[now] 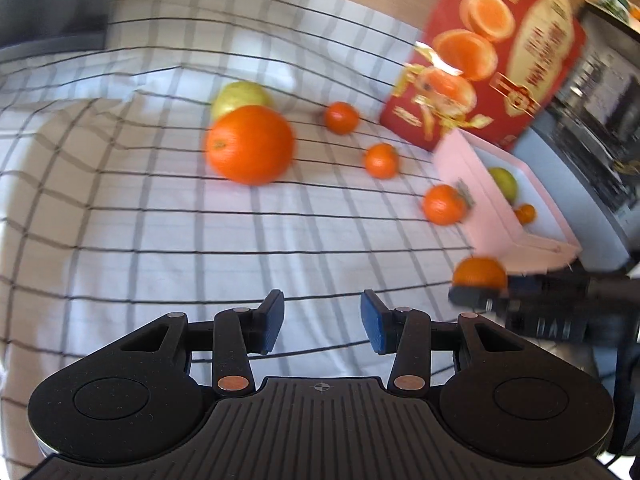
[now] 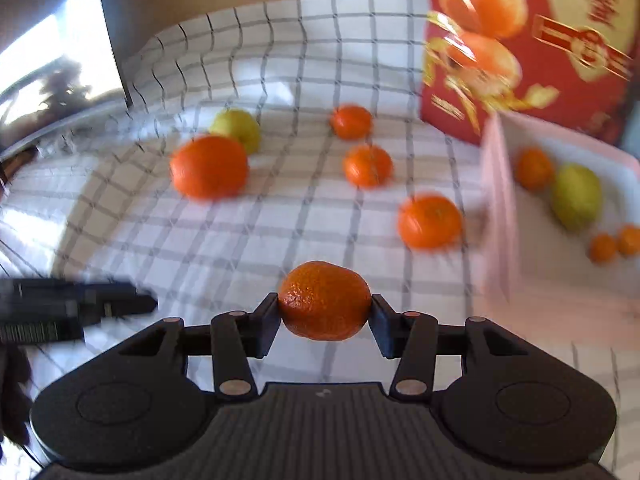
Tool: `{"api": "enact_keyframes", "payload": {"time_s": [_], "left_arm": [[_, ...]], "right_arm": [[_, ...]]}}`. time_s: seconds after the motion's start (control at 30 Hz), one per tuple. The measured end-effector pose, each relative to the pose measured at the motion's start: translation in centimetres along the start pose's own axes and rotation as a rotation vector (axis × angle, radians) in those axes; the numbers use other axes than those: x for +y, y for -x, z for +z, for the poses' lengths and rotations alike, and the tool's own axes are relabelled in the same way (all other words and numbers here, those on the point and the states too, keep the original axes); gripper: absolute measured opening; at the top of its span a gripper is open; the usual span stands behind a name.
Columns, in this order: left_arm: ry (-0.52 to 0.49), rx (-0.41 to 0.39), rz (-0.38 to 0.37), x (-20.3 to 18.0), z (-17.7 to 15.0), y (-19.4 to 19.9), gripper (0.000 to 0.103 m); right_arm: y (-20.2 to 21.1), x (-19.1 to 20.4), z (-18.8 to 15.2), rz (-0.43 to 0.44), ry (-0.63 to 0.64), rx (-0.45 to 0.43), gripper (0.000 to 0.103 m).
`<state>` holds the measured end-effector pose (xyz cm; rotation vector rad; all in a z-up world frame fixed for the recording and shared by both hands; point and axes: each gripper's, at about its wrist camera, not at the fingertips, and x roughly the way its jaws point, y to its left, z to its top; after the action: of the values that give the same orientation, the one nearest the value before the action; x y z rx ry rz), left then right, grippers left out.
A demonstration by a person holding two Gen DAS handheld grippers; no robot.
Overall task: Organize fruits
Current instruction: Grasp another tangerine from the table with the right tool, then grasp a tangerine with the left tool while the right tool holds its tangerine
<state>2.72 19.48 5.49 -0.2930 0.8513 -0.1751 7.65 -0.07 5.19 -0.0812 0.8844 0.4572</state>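
Our right gripper (image 2: pixel 325 312) pinches a mandarin (image 2: pixel 325 301) between both pads, lifted above the checked cloth (image 2: pixel 248 240); our left gripper (image 1: pixel 322 322) stands parted with nothing between its blue pads (image 1: pixel 374 326), just cloth below. In the left wrist view the right gripper shows as a dark blur at the right edge with the same mandarin on its tip. Just right of the held fruit we have a pink box (image 2: pixel 500 208), white inside, holding a yellow-green fruit (image 2: pixel 576 196), maybe a lemon or a pear, one mandarin (image 2: pixel 534 169) behind it and two tiny orange fruits (image 2: pixel 603 248) in front; the box is cut off by the frame edge. Behind it stands a red carton (image 2: pixel 532 92) printed with halved oranges and gold lettering, too blurred to read. Loose on the cloth: three mandarins (image 2: pixel 430 222) in a rough line toward the back, a large orange (image 2: pixel 209 167), and touching behind it a yellow-green apple-like fruit (image 2: pixel 236 128), partly hidden. Far left a dark glossy panel (image 2: pixel 60 60) reflects window light. Everything beyond the grippers is motion-smeared.
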Motion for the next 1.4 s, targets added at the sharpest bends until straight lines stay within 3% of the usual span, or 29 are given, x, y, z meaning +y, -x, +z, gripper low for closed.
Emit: {"api": "enact_keyframes", "payload": {"time_s": [0.3,0.5,0.57,0.73,0.97,1.4], "left_arm": [[-0.264,0.004,-0.122,-6.8,3.3,-3.7,0.047],[-0.385,-0.025,-0.121,-11.6,6.7,-8.2,0.047],[-0.375,-0.04,-0.096,-12.2,7.7,-9.5,0.048],[-0.216,-0.088,-0.002,-10.2,10.7,-11.5,0.046],[-0.257,-0.015,0.132,-9.6,12.5,-15.5,0.046],[-0.315,0.022,0.109,-9.9,11.7,-16.9,0.049]], "right_arm": [[2.5,-3.7,-5.7,-0.099,-0.128,0.01,0.047],[3.3,-5.4,-7.0,-0.128,-0.183,-0.013,0.048],[3.4,-5.6,-7.3,-0.139,-0.186,-0.017,0.048],[4.6,-5.8,-7.7,-0.144,-0.188,-0.04,0.051],[5.8,-5.8,-8.5,-0.155,-0.21,-0.056,0.058],[5.4,-4.9,-8.8,-0.156,-0.167,-0.03,0.064]]}}
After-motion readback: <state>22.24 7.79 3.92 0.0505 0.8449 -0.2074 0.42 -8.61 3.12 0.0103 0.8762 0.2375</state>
